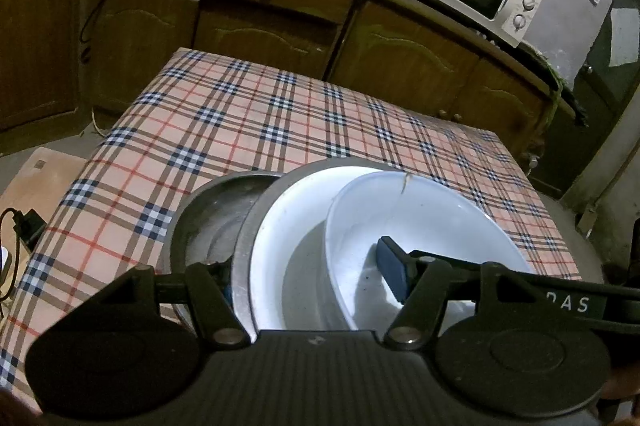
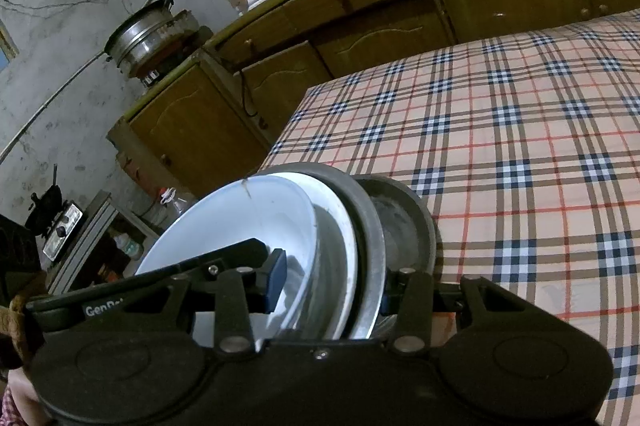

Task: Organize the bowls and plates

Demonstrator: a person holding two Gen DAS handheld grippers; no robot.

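Over the plaid table (image 1: 240, 114), in the left view, nested dishes are being pinched by the left gripper (image 1: 308, 274): white bowl (image 1: 420, 210), white plate (image 1: 296, 210), steel bowl (image 1: 212, 218). "DAS" is being shown on an arm.

In the right view, the same stack is being clamped by the right gripper (image 2: 332, 282); the white bowl's rim looks chipped, and "GenRo" is partly readable.

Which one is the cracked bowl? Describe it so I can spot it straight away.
Start at the plaid table; at its near edge both grippers clamp a stack of dishes standing on edge. The cracked bowl is the white one at the stack's open face, in front of a white plate and two metal dishes. Only it has a dark crack running down from its top rim.
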